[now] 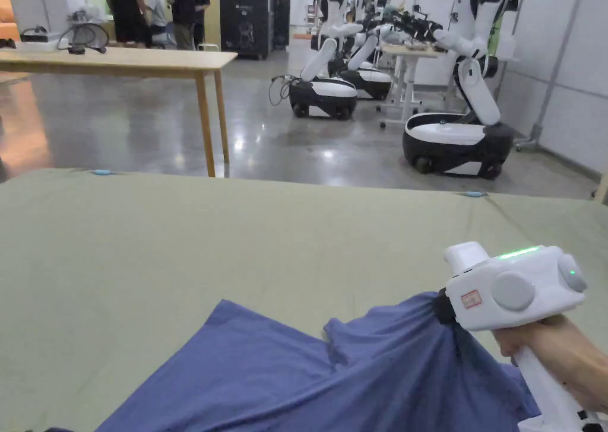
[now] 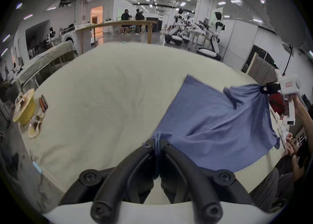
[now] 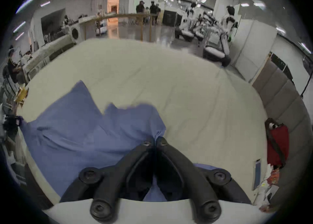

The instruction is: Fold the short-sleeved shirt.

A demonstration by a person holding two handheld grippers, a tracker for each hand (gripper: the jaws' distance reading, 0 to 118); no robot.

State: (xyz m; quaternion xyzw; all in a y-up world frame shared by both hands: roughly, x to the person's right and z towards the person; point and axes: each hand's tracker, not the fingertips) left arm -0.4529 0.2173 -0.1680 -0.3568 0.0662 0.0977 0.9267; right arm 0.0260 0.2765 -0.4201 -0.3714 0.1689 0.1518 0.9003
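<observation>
Right hand-held gripper (image 1: 444, 308): I see its white body at the lower right of the head view, jaws closed on a bunched edge of the blue shirt (image 1: 332, 380), cloth pulled up into a peak at the tips. In its own view the right hand-held gripper (image 3: 155, 140) has both jaws pressed together with a thin ridge of fabric between them.

Left hand-held gripper (image 2: 157, 143): jaws nearly together at lower centre, a gathered fold of the shirt (image 2: 215, 122) pinched between them.

The shirt spreads between the two grips across the lower part of the head view, partly lying on the surface (image 1: 178, 255), which is covered in an olive cloth.

Room: wooden table (image 1: 136, 62) at upper left, white wheeled robots (image 1: 469, 124) at upper right, people standing at the far back.

Shirt's near edge is cut off by the bottom of the head view; I cannot make out sleeves or collar.
</observation>
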